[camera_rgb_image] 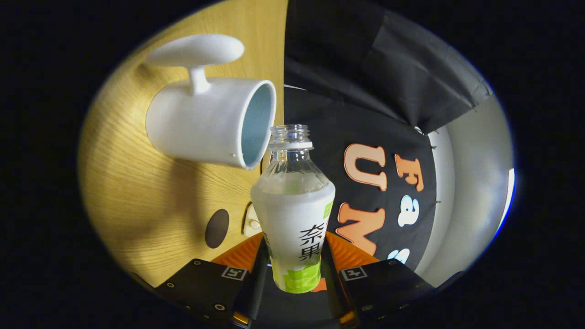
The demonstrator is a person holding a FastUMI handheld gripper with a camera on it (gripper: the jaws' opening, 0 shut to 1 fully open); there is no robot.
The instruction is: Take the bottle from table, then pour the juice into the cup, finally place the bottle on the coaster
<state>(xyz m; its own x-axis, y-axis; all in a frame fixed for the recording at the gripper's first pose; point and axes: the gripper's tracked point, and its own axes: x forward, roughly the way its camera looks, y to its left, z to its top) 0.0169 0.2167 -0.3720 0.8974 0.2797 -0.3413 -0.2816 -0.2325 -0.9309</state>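
Observation:
My gripper (295, 274) is shut on a clear plastic bottle (295, 214) with a white and green label, held by its lower body between both fingers. The cap is off, and the bottle lies turned on its side relative to the wooden table (132, 192). Its open mouth (291, 133) sits right beside the rim of a white cup (205, 121) with a pale blue inside and a broad handle. No stream of juice shows at the mouth. A small dark round coaster (217, 228) lies on the table, closer to the fingers than the cup and to the side of the bottle.
A small white object (252, 222) sits at the table's edge beside the coaster. The table ends just beside the bottle, with the black booth cloth (365, 91) hanging beyond it. Bare wood spreads around the cup and coaster.

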